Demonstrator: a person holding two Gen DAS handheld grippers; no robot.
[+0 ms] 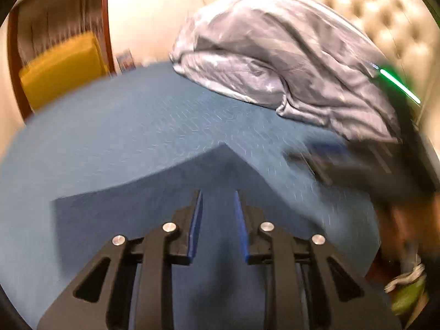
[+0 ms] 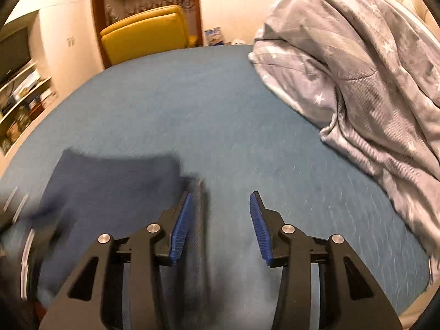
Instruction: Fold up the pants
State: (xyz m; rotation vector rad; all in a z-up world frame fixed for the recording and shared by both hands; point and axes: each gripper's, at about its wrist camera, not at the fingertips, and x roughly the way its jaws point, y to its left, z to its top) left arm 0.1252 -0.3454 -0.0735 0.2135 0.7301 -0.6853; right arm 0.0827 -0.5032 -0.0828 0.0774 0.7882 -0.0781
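Both grippers stood spread, nothing between their pads: the left gripper over the pants, the right gripper just right of the pants, flat on the bed, well short of the blanket.

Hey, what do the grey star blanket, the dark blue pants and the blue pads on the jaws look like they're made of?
Grey star-printed blanket: soft, matte ribbed fabric, probably fleece or corduroy-like knit; fine ridges show.
Dark blue pants: matte cloth lying flat; motion blur hides the weave.
Blue ridged pads: likely moulded rubber or plastic, grooved, on black plastic-looking arms.
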